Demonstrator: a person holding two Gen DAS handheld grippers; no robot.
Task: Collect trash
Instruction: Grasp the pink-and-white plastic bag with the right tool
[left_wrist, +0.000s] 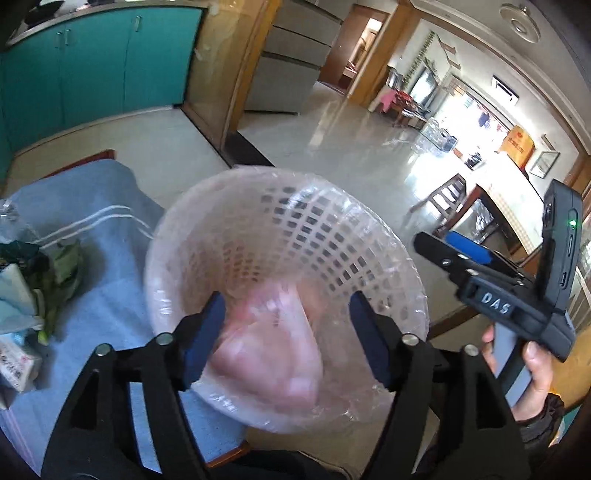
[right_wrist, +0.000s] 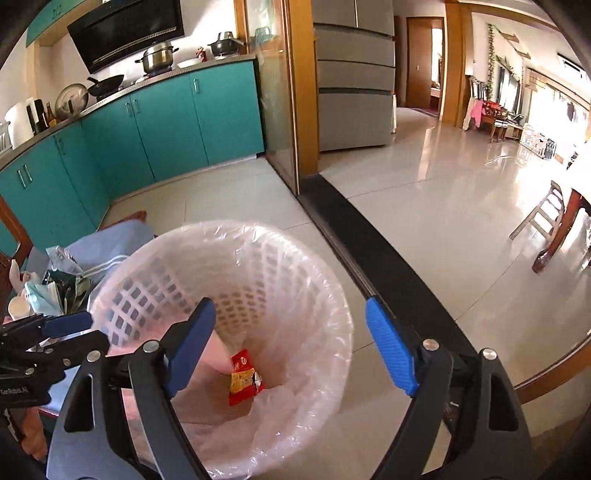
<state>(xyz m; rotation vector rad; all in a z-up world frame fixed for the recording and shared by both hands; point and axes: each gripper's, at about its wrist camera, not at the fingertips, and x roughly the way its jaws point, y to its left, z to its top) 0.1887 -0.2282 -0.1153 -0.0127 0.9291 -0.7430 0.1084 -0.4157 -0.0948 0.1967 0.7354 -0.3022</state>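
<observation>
Trash basket (right_wrist: 236, 317), plastic-lined, fills lower centre, a red wrapper (right_wrist: 243, 380) lying inside; left gripper (left_wrist: 288, 332) and right gripper (right_wrist: 291, 347) both spread apart, empty

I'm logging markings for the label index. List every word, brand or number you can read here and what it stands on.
"DAS": on the right gripper, white letters on its black body, left wrist view.
"GenRobot.AI": on the left gripper, on its black body, right wrist view.
Red snack packet in the bin: yellow print, too blurred to read.
Carton on the blue cloth: print too small to read.
Orange sign far back: unreadable.
</observation>
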